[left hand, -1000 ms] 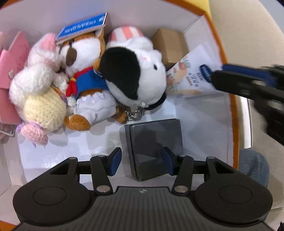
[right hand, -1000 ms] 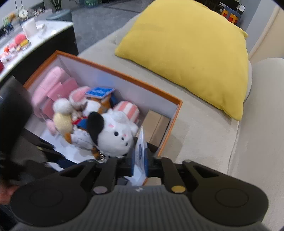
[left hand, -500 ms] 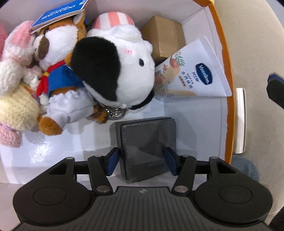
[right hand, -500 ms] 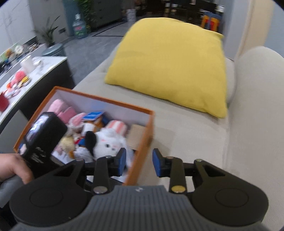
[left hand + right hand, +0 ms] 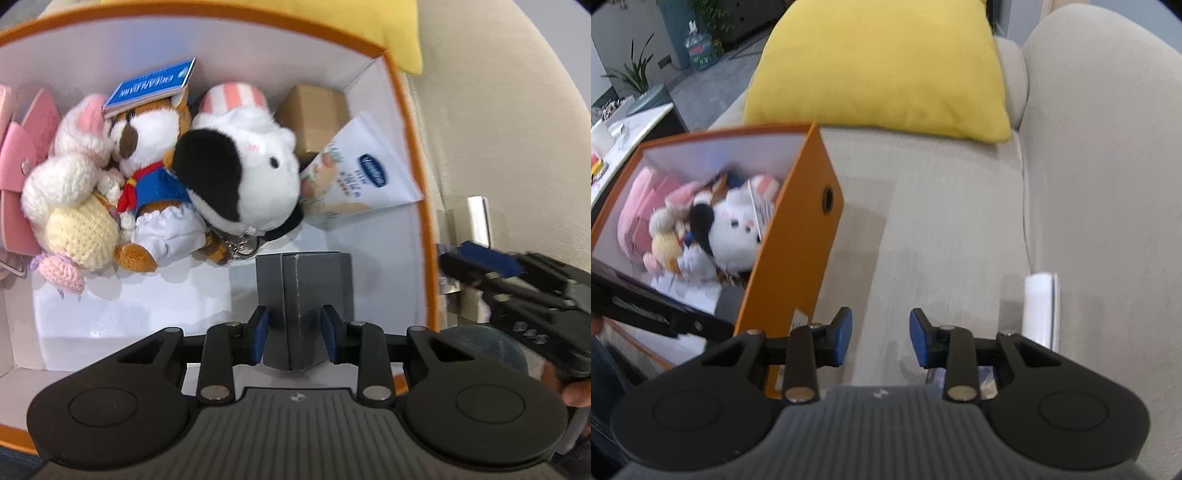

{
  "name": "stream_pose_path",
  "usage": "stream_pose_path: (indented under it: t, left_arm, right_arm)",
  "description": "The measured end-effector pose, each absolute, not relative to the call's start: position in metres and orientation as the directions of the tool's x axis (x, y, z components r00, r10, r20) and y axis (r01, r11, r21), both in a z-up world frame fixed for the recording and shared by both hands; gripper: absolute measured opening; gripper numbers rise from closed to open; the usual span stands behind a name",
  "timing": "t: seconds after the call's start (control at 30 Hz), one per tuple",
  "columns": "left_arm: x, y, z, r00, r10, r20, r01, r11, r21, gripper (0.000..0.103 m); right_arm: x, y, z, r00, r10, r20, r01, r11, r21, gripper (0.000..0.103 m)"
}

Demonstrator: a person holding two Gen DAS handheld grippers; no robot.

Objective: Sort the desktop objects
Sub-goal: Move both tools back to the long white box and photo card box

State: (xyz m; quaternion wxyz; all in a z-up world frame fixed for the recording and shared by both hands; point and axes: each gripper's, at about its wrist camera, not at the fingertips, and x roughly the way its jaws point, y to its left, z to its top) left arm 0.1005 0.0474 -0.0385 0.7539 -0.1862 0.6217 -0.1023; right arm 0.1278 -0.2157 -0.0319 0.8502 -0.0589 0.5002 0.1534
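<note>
**Grey box pinched inside the orange box**

Left wrist view: the left gripper (image 5: 294,330) is seen closing on a dark grey box (image 5: 308,291), which sits between the blue pads and is pressed by them from both sides. The grey box is tilted, one edge turned toward the camera, near the front of the orange storage box (image 5: 413,122). Behind it in the storage box, a black-and-white plush (image 5: 240,177) is piled with a fox plush (image 5: 155,162) and a knitted toy (image 5: 74,206). A white lotion tube (image 5: 362,177) leans against the storage box's right wall, beside a brown carton (image 5: 314,110).

Right wrist view: the right gripper (image 5: 881,339) is held outside the storage box (image 5: 798,236), over the beige sofa (image 5: 942,221); its jaws are opening and nothing is between them. A yellow cushion (image 5: 879,62) lies beyond the storage box.
</note>
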Motion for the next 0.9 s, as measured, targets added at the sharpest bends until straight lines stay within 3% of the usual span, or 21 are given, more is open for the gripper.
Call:
stream_pose_path:
  t: [0.47, 0.5, 0.57, 0.9]
  left_arm:
    - [0.106, 0.020, -0.001, 0.251, -0.483, -0.839, 0.036, 0.871, -0.491, 0.027]
    - [0.105, 0.018, 0.001, 0.180, -0.510, -0.841, 0.176, 0.858, -0.482, 0.024]
    - [0.107, 0.014, -0.002, 0.186, -0.508, -0.841, 0.178, 0.859, -0.479, 0.020]
    - [0.114, 0.005, -0.032, 0.205, -0.540, -0.816, 0.167, 0.841, -0.514, 0.020]
  right_arm:
    - [0.121, -0.209, -0.041, 0.429, 0.219, -0.876, -0.360, 0.931, 0.057, 0.036]
    - [0.121, -0.209, -0.041, 0.429, 0.220, -0.876, -0.360, 0.931, 0.057, 0.036]
    - [0.120, -0.209, -0.041, 0.429, 0.219, -0.876, -0.361, 0.931, 0.056, 0.036]
    - [0.116, -0.210, -0.038, 0.441, 0.224, -0.869, -0.373, 0.927, 0.049, 0.036]
